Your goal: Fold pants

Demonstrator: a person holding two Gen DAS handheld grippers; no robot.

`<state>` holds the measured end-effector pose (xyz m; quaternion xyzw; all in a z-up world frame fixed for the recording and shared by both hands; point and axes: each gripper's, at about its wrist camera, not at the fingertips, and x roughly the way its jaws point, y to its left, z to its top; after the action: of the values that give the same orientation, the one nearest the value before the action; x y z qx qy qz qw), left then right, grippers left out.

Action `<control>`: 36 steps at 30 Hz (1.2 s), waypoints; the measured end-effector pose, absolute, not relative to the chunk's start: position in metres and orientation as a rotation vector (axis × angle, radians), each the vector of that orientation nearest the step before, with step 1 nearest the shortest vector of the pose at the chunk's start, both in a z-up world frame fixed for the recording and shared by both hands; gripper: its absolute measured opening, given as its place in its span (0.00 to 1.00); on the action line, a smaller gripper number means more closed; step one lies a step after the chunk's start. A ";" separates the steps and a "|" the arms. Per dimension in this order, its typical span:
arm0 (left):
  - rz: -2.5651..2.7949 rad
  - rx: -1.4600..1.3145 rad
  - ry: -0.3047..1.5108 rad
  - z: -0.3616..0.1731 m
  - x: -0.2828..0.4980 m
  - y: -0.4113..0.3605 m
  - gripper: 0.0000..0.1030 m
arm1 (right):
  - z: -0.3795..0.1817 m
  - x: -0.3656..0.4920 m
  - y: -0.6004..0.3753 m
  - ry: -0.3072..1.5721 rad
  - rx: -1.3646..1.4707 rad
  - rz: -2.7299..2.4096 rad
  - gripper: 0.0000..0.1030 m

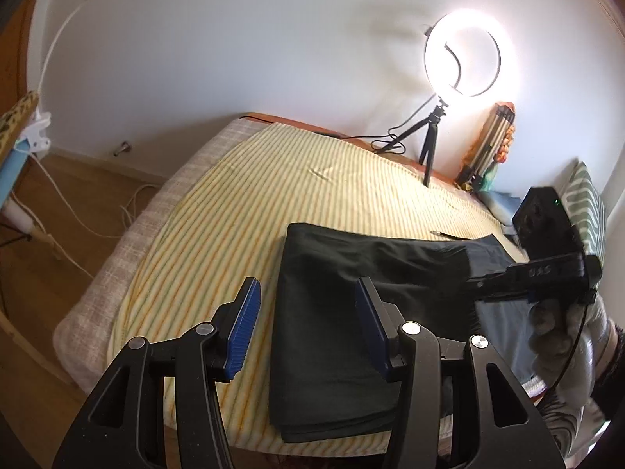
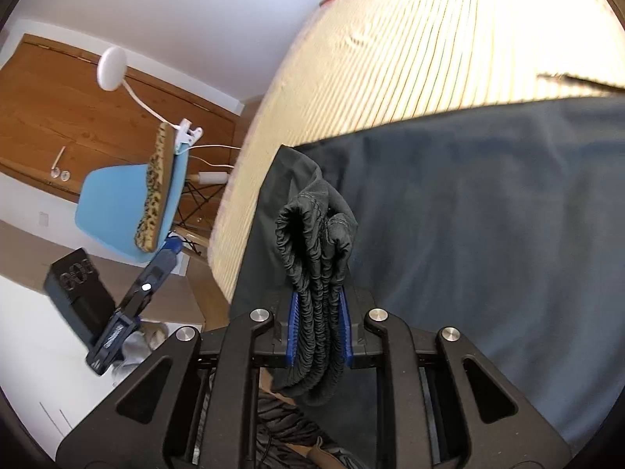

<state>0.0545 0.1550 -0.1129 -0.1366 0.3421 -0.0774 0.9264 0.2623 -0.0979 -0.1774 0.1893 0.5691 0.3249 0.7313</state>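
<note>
The dark pants (image 1: 351,305) lie lengthwise across the striped bed (image 1: 218,211), waistband bunched in the right gripper (image 2: 318,324), left gripper (image 1: 308,328) empty, parted.

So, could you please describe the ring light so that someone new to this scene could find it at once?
Start at the bed with the striped blanket, where the dark pants lie. Look to its far edge by the white wall: the ring light stands there on a small black tripod. It is the only glowing circle in the scene, unlike the unlit white clip lamp on the blue chair.
</note>
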 end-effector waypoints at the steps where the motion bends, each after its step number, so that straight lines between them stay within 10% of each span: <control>1: -0.171 -0.268 0.702 -0.114 0.055 0.150 0.47 | -0.172 0.262 -0.106 1.248 0.405 0.710 0.18; 36: -0.597 -0.046 0.860 -0.137 0.088 -0.072 0.47 | -0.112 0.187 -0.439 1.201 0.379 0.227 0.18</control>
<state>0.0883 -0.0721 -0.1371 -0.0221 0.4105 -0.2851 0.8659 0.1872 -0.4395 -0.1119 0.1769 0.5604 0.1059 0.8021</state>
